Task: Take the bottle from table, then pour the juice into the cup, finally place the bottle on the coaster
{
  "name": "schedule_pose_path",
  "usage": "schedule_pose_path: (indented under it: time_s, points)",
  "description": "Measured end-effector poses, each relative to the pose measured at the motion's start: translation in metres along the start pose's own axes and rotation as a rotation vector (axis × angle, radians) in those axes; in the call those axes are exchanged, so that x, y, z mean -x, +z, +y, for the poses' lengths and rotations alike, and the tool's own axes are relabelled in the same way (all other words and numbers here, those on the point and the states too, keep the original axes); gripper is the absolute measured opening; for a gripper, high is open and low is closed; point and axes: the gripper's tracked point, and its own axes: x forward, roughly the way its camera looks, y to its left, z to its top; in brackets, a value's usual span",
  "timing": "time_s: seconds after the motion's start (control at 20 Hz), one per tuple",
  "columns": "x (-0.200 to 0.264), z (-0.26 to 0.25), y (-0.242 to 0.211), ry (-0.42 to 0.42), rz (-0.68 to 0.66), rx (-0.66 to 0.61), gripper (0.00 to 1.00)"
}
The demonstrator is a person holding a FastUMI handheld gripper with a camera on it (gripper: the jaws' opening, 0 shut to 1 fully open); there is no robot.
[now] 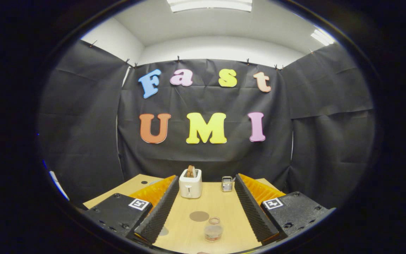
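Gripper (pixel 203 208) spread wide, holding nothing — between its fingers one cup (pixel 213 229), one coaster (pixel 199 216) just behind it; one toaster (pixel 190 183) beyond.

A small clear cup (pixel 213 229) is seen upright on the tabletop (pixel 224 208). A round brown coaster (pixel 199 216) is laid flat just beside it.

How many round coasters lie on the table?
1. The coaster lies on the table between the open claw fingers, beside the glass jar, before the toaster. Others may be hidden.
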Motion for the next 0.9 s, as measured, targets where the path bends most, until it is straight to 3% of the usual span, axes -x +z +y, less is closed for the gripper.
schedule_pose_path:
  time_s: [0.9]
  points:
    - [-0.020,-0.009,-0.077,0.013,-0.069,-0.017,1.00]
